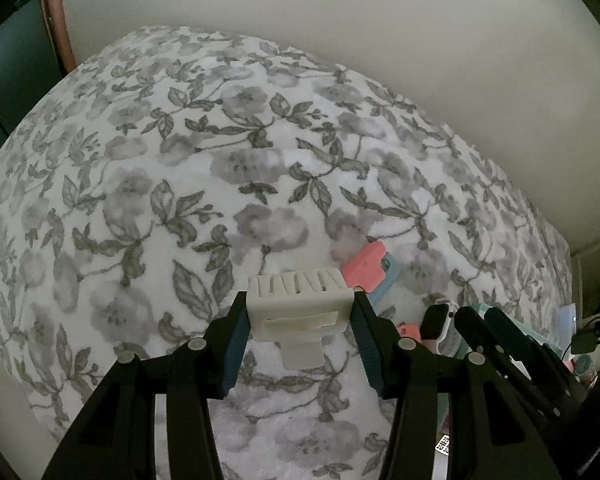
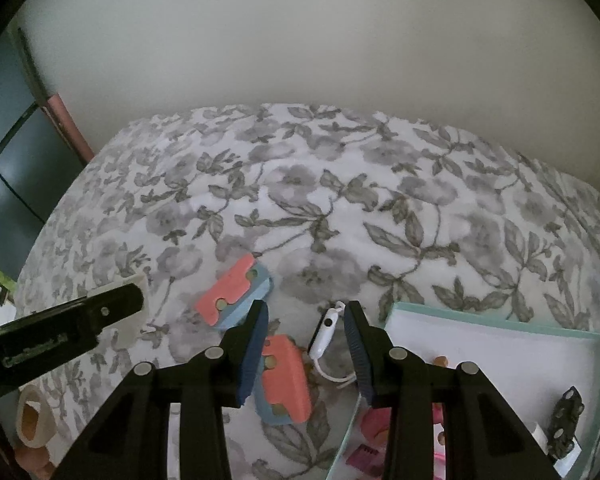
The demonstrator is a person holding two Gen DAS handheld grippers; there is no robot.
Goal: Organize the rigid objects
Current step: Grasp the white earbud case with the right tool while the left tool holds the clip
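My left gripper point(image 1: 300, 306) is shut on a white ribbed plastic clip point(image 1: 296, 290) and holds it above the floral bedspread point(image 1: 220, 160). In the right wrist view this gripper point(image 2: 112, 304) reaches in from the left. A white smartwatch point(image 2: 325, 330) with its strap lies between the jaws of my right gripper point(image 2: 306, 312), against the right pad. The left pad stands clear of it, so the gripper is open. Two coral-and-blue blocks point(image 2: 234, 296) point(image 2: 286, 380) lie on the bed by the left finger. The watch point(image 1: 440, 320) and one block point(image 1: 366, 266) also show in the left wrist view.
A white box with a mint rim point(image 2: 500, 332) sits on the bed at the right and holds a black object point(image 2: 566, 416). Pink and magenta pieces point(image 2: 374, 420) lie beside its near corner. A tape roll point(image 2: 34, 416) is at the lower left. A wall runs behind the bed.
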